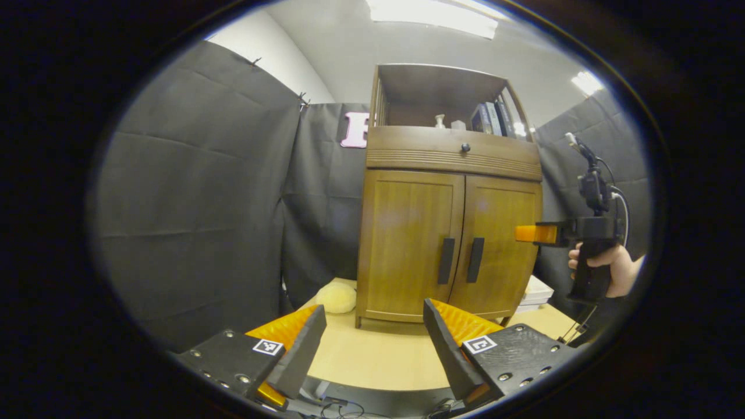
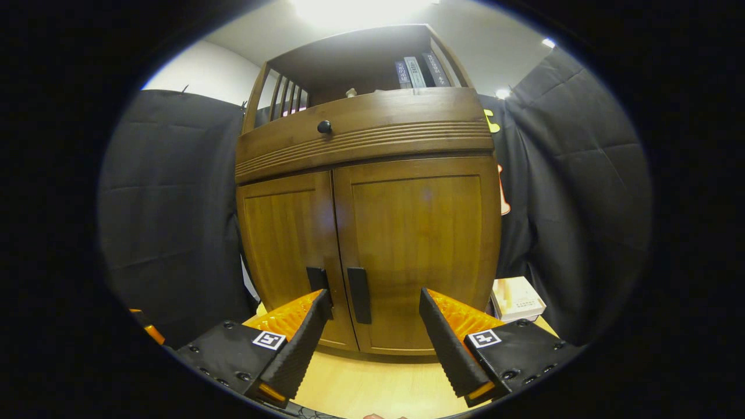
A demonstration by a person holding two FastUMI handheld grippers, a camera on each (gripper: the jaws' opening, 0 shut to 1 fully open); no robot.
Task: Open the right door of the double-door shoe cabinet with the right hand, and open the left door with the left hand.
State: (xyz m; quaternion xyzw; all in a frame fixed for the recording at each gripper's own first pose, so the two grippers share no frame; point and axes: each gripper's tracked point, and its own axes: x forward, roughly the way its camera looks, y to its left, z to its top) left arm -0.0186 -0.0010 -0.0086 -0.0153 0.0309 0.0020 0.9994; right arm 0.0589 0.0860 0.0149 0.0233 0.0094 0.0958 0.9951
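The left gripper (image 1: pixel 372 340) is held back from the cabinet (image 1: pixel 448 192) with its fingers spread wide and nothing between them, hanging over the pale wooden table (image 1: pixel 372 361). The right gripper (image 2: pixel 372 340) is much nearer the cabinet front, fingers also spread apart and empty, lined up low in front of the right door (image 2: pixel 422 250). In the left gripper view you can see it off to the right, gripped by a hand (image 1: pixel 611 270). Both doors are shut, the left door (image 1: pixel 407 244) and right one meeting in the middle, with two dark upright handles (image 1: pixel 461 260) side by side at the seam. There's a drawer with a round knob (image 1: pixel 465 148) above them and books (image 1: pixel 492 119) on the open top shelf. A yellowish fluffy thing (image 1: pixel 336 298) sits at the cabinet's left foot, a white box (image 2: pixel 518 299) on its right.
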